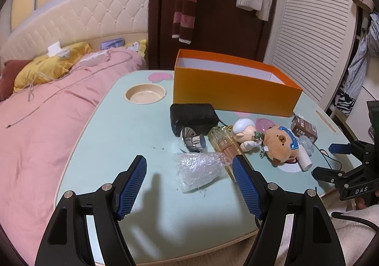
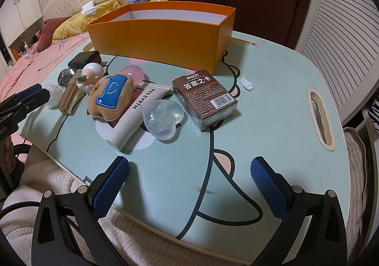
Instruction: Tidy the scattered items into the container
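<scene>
Hovering low in the frame, the left tool (image 1: 189, 185) and right tool (image 2: 189, 187) both stand apart, holding nothing. Scattered items lie mid-frame on the desk (image 2: 272, 104) below the orange box (image 2: 161, 40).

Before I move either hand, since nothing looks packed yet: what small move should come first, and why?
Probably ease the left gripper forward and down around the crumpled clear wrap. Its jaws are open and the wrap lies right ahead between them, apart from the other clutter. The right gripper is also open but over bare table. The orange box sits open behind.
</scene>
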Available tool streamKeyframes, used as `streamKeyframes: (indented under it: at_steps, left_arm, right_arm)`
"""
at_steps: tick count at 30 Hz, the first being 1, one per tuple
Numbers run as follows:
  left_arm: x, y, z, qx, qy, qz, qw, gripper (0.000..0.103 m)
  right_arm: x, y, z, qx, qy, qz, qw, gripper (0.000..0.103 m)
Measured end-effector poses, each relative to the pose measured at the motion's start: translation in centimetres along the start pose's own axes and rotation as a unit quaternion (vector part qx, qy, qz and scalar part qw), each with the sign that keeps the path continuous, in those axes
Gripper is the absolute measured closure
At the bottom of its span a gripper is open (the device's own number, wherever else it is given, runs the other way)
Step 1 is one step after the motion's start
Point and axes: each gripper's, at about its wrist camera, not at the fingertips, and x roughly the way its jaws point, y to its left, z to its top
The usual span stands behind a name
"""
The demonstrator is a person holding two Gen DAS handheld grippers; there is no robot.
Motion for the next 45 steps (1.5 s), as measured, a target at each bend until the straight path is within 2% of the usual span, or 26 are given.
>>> streamKeyframes:
  at_steps: [2,5,8,13,15,18,22,27,32,36,39,42,45]
  left_arm:
    - [0.0,0.0,0.0,0.001,0.001,-0.002,1.0,0.014]
    - [0.0,-0.2,0.0,0.005,0.0,-0.003,1.0,0.004]
    - [-0.1,-0.4,0.0,0.011,0.001,0.002,0.9999,0.001]
    - [1.4,-0.6,0.1,-0.022,0.083,-0.004,0.9963,0.001]
    - [1.7,-0.5,-0.2,-0.033,0.099,-0.005,0.9946,0.001]
    - [1.2,-0.5,-0.3,-0.035,0.082,-0.024,0.9958,0.001]
    - [0.7,-0.8,-0.4,-0.026,0.063,-0.01,0.9976,0.001]
    - [-0.4,-0.9,-0.5,-0.023,0.04,-0.026,0.9986,0.001]
    - [-1.1,0.5,-0.3,-0.076,0.033,-0.094,0.9921,0.001]
    - [-2.1,1.2,-0.2,-0.088,-0.001,-0.068,0.9938,0.001]
    - [-3.0,0.5,0.1,-0.045,-0.039,-0.028,0.9978,0.001]
    - [-3.5,-0.6,0.2,0.005,-0.066,0.0,0.9978,0.001]
    - [-3.0,-0.2,0.2,-0.002,-0.052,-0.026,0.9983,0.001]
  right_arm:
    - [0.0,0.0,0.0,0.0,0.0,0.0,1.0,0.0]
    - [0.0,0.0,0.0,-0.001,-0.001,0.001,1.0,0.0]
    - [-0.1,0.0,0.0,0.0,0.0,0.001,1.0,0.0]
    - [-0.1,0.1,0.0,-0.001,-0.001,0.001,1.0,0.0]
    - [-0.1,0.1,0.0,-0.001,-0.001,0.001,1.0,0.0]
    - [-0.1,0.1,0.0,-0.001,-0.001,0.001,1.0,0.0]
    - [-0.1,0.2,0.0,-0.002,-0.001,0.001,1.0,0.0]
    - [-0.1,0.1,0.0,-0.002,-0.001,0.001,1.0,0.0]
    - [-0.1,0.1,0.0,-0.002,-0.001,0.001,1.0,0.0]
    - [-0.1,0.1,0.0,-0.002,-0.003,0.001,1.0,0.0]
    - [0.0,0.1,0.1,-0.003,0.0,0.001,1.0,0.0]
    - [0.0,0.1,0.1,-0.003,0.001,0.002,1.0,0.0]
    - [0.0,0.1,0.2,-0.004,0.002,0.003,1.0,0.0]
